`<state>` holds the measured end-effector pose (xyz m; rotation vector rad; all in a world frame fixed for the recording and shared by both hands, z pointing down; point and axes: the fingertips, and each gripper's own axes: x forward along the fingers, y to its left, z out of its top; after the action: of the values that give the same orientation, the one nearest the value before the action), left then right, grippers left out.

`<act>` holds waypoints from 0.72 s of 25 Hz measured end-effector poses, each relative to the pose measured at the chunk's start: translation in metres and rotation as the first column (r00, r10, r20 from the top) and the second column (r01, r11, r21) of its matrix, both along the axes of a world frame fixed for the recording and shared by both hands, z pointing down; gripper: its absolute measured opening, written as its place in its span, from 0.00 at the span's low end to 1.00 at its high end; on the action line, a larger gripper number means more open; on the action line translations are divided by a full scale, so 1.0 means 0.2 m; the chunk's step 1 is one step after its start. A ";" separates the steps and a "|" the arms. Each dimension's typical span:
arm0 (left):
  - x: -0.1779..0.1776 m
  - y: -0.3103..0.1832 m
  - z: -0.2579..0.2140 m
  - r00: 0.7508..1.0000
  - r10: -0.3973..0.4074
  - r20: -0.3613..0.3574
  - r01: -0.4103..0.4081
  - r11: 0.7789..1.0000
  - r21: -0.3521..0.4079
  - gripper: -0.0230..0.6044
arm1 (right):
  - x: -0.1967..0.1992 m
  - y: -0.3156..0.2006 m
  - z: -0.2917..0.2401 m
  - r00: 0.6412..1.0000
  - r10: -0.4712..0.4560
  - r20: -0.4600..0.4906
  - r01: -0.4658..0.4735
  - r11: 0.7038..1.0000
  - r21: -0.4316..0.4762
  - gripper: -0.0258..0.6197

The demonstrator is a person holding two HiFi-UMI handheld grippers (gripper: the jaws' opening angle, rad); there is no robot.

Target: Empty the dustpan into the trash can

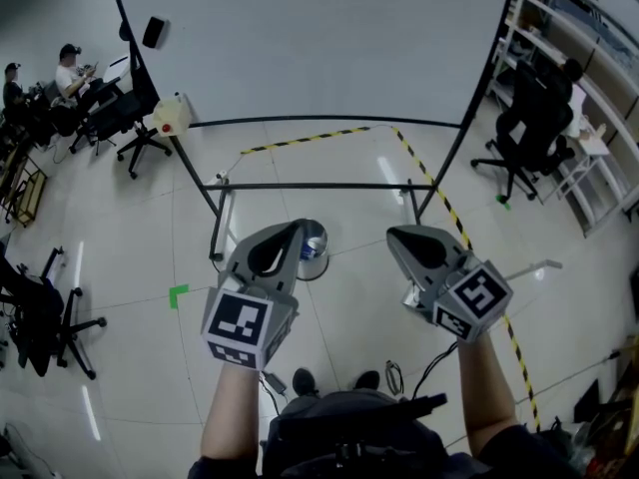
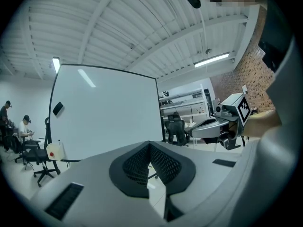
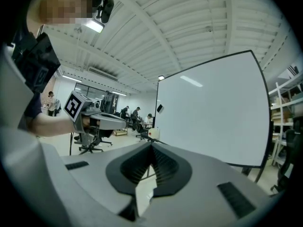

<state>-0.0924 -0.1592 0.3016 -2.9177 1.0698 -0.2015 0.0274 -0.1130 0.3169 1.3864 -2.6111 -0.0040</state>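
closest to the head camera, the left gripper (image 1: 297,225) and the right gripper (image 1: 393,234) are pointing forward side by side. the small round trash can (image 1: 314,244) is standing on the floor (image 1: 140,267) just past the left gripper's tip, near the whiteboard (image 1: 300,38).

in the left gripper view the jaws are resting together, nothing between them.

in the right gripper view the jaws are also closing fully on nothing.

floor (image 1: 140,267): shiny pale tiles | far: big white board (image 1: 310,38) | left: black chairs (image 1: 125,118) | right: shelves (image 1: 599,63) | ceiling: long lights (image 2: 211,59)
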 end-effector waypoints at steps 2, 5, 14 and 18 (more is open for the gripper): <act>-0.05 -0.01 0.01 1.000 -0.003 -0.003 0.003 1.000 -0.001 0.03 | -0.06 -0.01 0.01 1.000 -0.007 0.007 0.007 1.000 -0.007 0.05; -0.14 0.00 0.01 1.000 0.000 0.003 0.000 1.000 0.001 0.03 | -0.15 -0.02 0.03 1.000 -0.011 0.018 0.011 1.000 -0.019 0.05; -0.36 -0.02 0.06 0.999 0.026 -0.018 -0.026 0.999 -0.018 0.03 | -0.37 -0.06 0.04 0.997 0.030 0.065 -0.029 0.999 -0.028 0.05; -0.38 -0.01 0.12 0.999 0.048 -0.024 -0.049 0.998 -0.029 0.03 | -0.43 -0.04 0.08 0.998 0.044 0.055 -0.042 0.998 -0.038 0.05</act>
<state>-0.1691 -0.1606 0.3252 -2.9760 1.0069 -0.1837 -0.0581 -0.1219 0.3325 1.4503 -2.6111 0.0897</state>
